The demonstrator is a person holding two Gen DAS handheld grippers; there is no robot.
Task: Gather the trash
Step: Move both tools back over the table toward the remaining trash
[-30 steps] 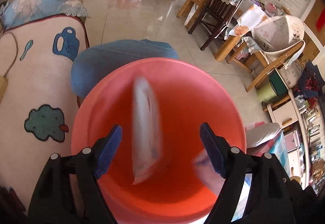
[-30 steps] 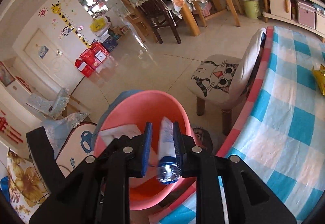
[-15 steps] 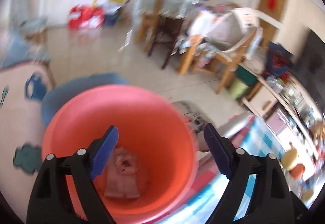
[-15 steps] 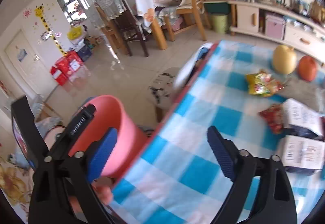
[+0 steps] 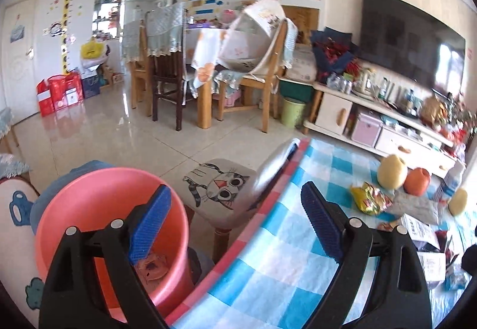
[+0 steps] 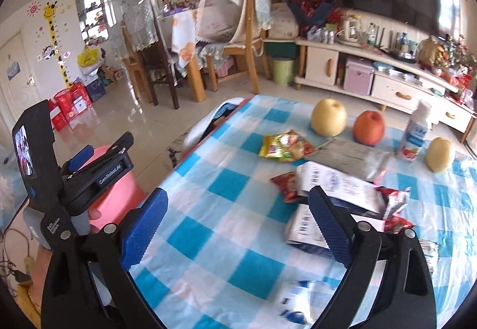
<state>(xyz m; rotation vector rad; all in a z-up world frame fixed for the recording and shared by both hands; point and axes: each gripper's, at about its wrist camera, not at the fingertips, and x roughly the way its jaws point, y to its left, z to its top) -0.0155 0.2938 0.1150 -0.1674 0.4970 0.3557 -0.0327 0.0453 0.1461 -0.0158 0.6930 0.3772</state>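
A pink bucket [image 5: 89, 177] stands on the floor beside the table, with crumpled trash [image 5: 152, 265] at its bottom. My left gripper [image 5: 235, 195] hovers open and empty between the bucket and the table edge. My right gripper [image 6: 238, 195] is over the blue checked tablecloth [image 6: 232, 180], its jaws opening with nothing between them. Ahead of it lie a yellow snack wrapper [image 6: 286, 145], a red wrapper [image 6: 287, 183], white packets [image 6: 337, 183] and a grey packet [image 6: 348, 157]. A blurred white-and-blue item [image 6: 295, 299] lies near the front edge.
Two pears [image 6: 328, 117], an apple [image 6: 368, 127] and a white bottle [image 6: 414, 132] stand at the table's far side. A cat-face stool [image 5: 220, 189] sits between bucket and table. Dining chairs, a green bin [image 6: 281, 69] and a TV cabinet line the back.
Both grippers swung from above the bucket toward the table. The right gripper, earlier shut on a small bottle, has opened and the bottle is gone. The packet dropped from the left gripper is in the bucket.
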